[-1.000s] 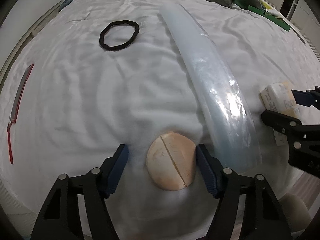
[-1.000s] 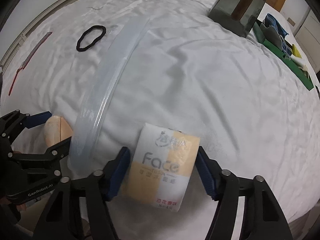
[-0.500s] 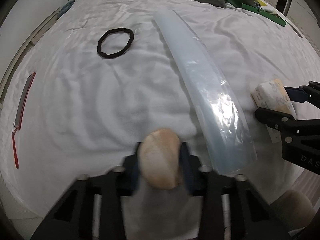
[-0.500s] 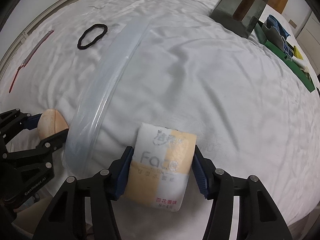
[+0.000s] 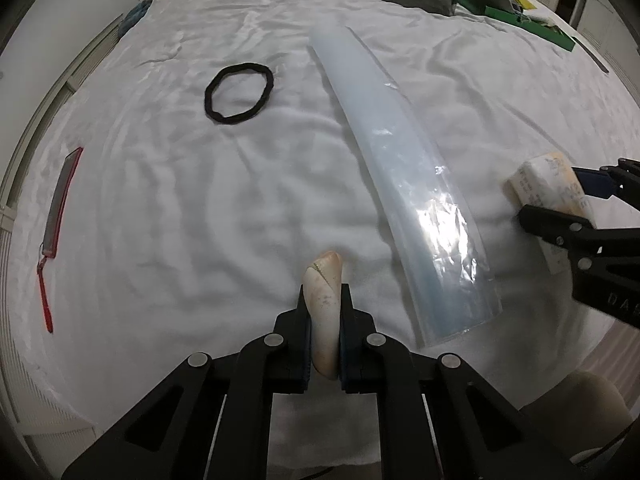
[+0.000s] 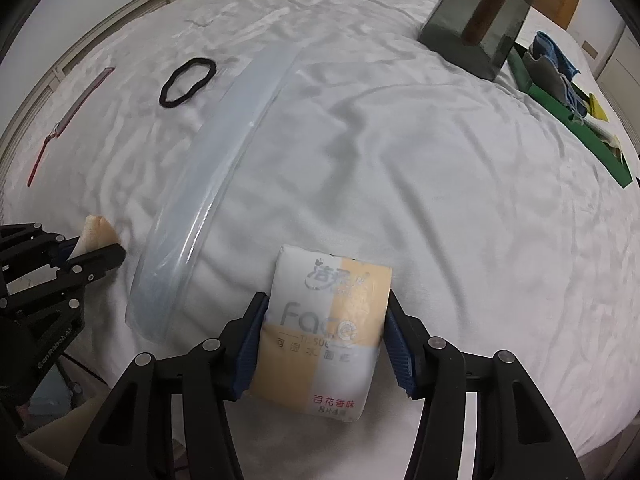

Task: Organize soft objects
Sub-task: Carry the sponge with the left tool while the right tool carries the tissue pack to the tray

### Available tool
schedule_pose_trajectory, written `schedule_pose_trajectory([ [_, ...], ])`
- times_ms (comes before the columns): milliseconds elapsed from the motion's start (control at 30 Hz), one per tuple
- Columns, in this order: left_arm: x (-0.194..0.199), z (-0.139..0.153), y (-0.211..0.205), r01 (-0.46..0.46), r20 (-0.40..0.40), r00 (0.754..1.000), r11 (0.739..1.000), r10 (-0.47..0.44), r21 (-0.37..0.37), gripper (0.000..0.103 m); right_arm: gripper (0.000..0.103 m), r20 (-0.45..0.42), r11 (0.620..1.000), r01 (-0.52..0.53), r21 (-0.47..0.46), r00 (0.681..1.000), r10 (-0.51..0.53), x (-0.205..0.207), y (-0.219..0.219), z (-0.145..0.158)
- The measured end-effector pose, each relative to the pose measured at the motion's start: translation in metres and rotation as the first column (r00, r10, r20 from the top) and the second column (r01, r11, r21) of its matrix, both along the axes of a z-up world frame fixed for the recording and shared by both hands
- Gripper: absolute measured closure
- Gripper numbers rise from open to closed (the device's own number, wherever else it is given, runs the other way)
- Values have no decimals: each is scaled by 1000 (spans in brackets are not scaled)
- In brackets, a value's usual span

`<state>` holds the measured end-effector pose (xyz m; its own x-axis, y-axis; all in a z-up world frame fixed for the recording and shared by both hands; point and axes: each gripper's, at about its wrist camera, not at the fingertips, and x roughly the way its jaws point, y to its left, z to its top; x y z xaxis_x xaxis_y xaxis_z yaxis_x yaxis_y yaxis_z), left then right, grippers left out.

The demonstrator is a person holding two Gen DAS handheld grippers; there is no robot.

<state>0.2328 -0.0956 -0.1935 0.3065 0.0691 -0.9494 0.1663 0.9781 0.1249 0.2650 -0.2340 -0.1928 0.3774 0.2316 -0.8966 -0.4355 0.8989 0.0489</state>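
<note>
Right now the left gripper sits at bottom centre of the left wrist view, fingers pinched tight on a tan sponge, squashed thin w/ its tip poking out past the pads over the white sheet. In the right wrist view the same gripper shows at the left edge, mid-height, sponge peeking out between its fingers.

The right gripper is at bottom centre of its own view, blue pads pressed against both sides of a tissue pack, white and orange w/ grey "Face" lettering. Pack looks clamped; whether it's lifted off the sheet or resting on it can't be told. From the left wrist view the pack and right gripper sit at the right edge, mid-height.

Between the two grippers lies a long clear plastic bag, flat on the sheet, running from lower right of centre up toward top centre; in the right wrist view it runs diagonally from lower left to upper centre.

Other bits: black hair tie upper left of centre, apart from the bag; red-edged pouch at the left edge; dark box top right, w/ a green tray of cloths beside it on the far right.
</note>
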Motion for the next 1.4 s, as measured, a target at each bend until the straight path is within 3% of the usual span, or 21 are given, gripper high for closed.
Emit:
schedule_pose_trajectory([
  [300,15,23,-4,-58,-24,998,998,58,11,95,49,23,1000,11,21,1000,-11,4,-31,27],
  [467,32,53,-27,-81,-20,996,997,81,-15,95,49,47,998,54,38,997,-56,17,-69,53],
  [700,89,99,-126,1,7,1000,994,-1,-106,95,49,124,987,155,37,980,-158,65,-162,96],
  [833,151,116,-201,40,36,999,980,-34,-195,95,49,170,978,202,42,964,-206,110,-222,119],
  [967,216,130,-271,66,99,994,971,-44,-231,95,49,210,970,236,51,947,-241,163,-280,134],
  [1200,314,133,-369,91,192,980,969,-46,-231,95,49,231,957,280,80,928,-291,260,-349,138],
  [1400,368,114,-401,52,210,978,976,-6,-211,95,49,227,942,319,99,915,-334,321,-377,124],
])
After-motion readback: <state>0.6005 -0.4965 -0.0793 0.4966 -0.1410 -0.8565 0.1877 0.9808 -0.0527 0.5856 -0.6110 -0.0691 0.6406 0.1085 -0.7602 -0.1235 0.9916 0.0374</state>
